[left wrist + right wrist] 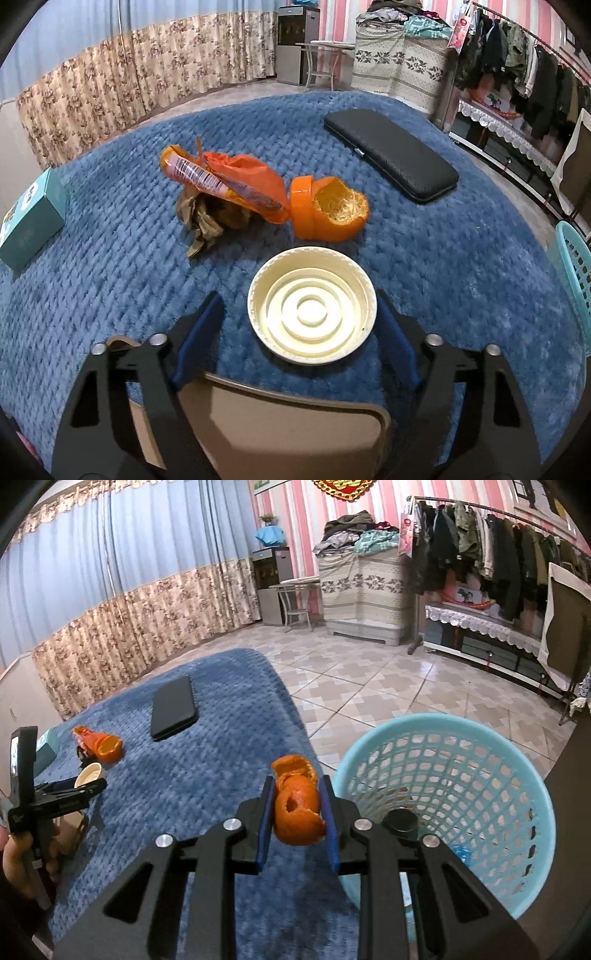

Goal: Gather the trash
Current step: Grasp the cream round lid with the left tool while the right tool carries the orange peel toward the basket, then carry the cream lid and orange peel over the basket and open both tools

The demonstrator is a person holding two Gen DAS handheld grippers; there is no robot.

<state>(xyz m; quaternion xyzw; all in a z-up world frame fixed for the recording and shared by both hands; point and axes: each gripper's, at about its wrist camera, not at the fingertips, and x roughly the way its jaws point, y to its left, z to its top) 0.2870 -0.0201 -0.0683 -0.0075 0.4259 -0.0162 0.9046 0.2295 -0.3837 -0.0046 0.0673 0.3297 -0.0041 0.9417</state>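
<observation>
Right gripper (pixel 297 814) is clamped on a piece of orange peel (pixel 295 806), blue pads pressed to either side of it, jaws only a little way apart. It hangs over the edge of the blue blanket (pixel 207 760), just beside the turquoise mesh basket (pixel 476 760) on the tiled floor; the peel is not over the basket mouth, it sits just left of the rim. Down inside the basket there's a dark round lid-like thing (pixel 400 821) and a scrap of blue (pixel 460 853), hard to name.

Over to the left gripper (pixel 299 325): jaws wide, with the cream plastic lid (pixel 312 306) lying upside down on the blanket between the two blue fingers (pixel 201 328). The right-hand finger looks to be at the lid's rim, the left one stands clear with blanket showing in the gap, so no grip there. From the right wrist view that same gripper shows at the far left, a person's hand (pixel 18 864) around its handle.

Beyond the lid, another orange peel (pixel 330 208) lies hollow side up, touching an orange wrapper (pixel 225 181) with a barcode, which rests on a crumpled brown paper (pixel 207 218). A black case (pixel 391 155) lies well apart at the back right, a teal box (pixel 33 218) at the left edge. A tan chair back (pixel 280 424) sits below the gripper
</observation>
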